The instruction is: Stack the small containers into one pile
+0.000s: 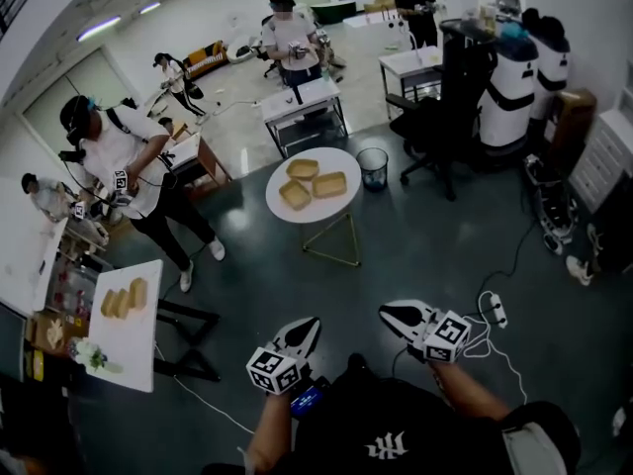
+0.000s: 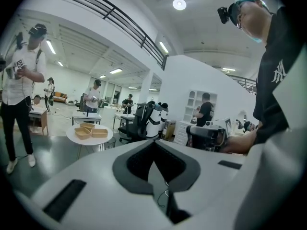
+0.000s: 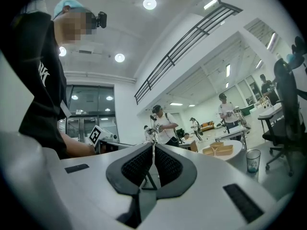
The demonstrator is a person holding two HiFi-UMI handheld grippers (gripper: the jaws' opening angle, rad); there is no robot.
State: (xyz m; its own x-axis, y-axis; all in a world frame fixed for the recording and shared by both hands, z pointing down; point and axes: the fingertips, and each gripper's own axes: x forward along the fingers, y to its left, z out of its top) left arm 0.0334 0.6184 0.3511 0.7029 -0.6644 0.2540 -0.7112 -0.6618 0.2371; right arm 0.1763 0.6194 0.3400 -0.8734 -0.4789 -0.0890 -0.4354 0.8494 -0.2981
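— While the left gripper (image 1: 309,326) and the right gripper (image 1: 388,312) hang low over the dark floor (image 1: 415,255), where are the containers (image 1: 295,195)?

— All three lie on the round table (image 1: 336,211), well apart from both grippers, ahead of them across the floor. None sits inside another. One is nearer the table's far edge, one nearer its left edge, one nearer its right edge, and they crowd close together around the middle.

— What is the left gripper doing?

— Its jaws are pressed together with nothing between them. In the left gripper view, the table stands far off, up and to the left of the jaw tips.

— And the right one?

— It is closed as well, and empty. In the right gripper view, the containers show far off to the right of the tips, with a bin (image 3: 253,160) standing on the floor just beside the table.
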